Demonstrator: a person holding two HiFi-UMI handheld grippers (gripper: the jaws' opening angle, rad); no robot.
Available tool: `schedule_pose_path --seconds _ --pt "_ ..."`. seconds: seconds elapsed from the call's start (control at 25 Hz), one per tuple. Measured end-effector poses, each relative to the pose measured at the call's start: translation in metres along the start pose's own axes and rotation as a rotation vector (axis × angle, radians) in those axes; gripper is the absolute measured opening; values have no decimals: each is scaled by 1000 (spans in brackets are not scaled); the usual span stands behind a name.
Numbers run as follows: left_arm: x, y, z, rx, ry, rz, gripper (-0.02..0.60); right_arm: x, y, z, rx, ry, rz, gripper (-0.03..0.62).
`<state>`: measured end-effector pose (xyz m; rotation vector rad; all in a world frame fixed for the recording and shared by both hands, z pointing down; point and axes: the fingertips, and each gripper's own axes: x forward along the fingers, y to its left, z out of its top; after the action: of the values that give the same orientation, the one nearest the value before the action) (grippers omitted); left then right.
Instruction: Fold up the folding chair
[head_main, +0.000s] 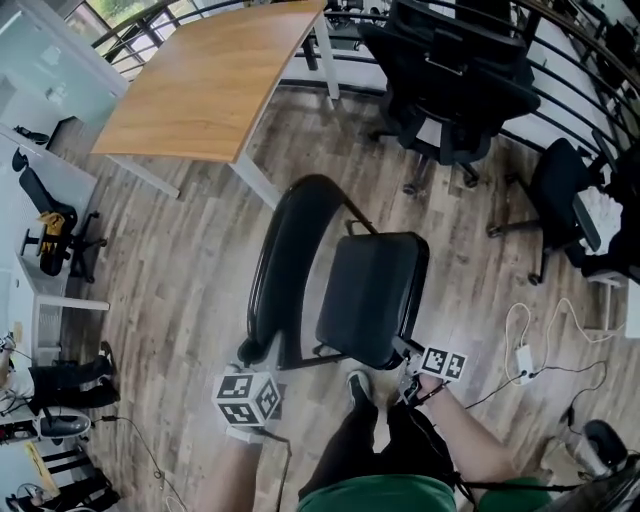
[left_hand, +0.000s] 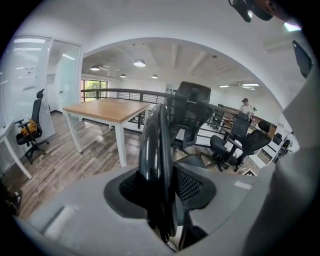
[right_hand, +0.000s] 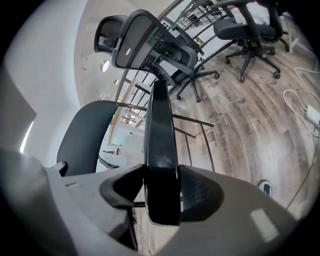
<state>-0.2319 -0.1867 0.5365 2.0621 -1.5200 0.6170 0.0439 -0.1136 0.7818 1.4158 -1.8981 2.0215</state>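
Note:
The black folding chair (head_main: 340, 275) stands on the wood floor just in front of me. Its curved backrest (head_main: 290, 250) is on the left and its seat pad (head_main: 375, 290) is tilted up on the right. My left gripper (head_main: 247, 358) is shut on the backrest's near edge; in the left gripper view the black rim (left_hand: 157, 150) runs up between the pads of the left gripper (left_hand: 162, 200). My right gripper (head_main: 408, 352) is shut on the seat's near edge. In the right gripper view the seat edge (right_hand: 161, 145) is pinched edge-on by the right gripper (right_hand: 162, 192).
A wooden table (head_main: 215, 75) with white legs stands beyond the chair to the left. Black office chairs (head_main: 450, 90) (head_main: 560, 190) stand at the back right along a railing. White cables and a power strip (head_main: 525, 360) lie on the floor to the right. My shoe (head_main: 360, 385) is under the seat.

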Motion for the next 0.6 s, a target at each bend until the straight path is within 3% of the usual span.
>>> schedule_pose_path --seconds 0.36,0.6 --pt "-19 1 15 -6 -19 -38 133 18 73 -16 -37 9 -53 215" --pt "-28 -4 26 19 -36 -42 126 37 125 -24 -47 28 -19 215"
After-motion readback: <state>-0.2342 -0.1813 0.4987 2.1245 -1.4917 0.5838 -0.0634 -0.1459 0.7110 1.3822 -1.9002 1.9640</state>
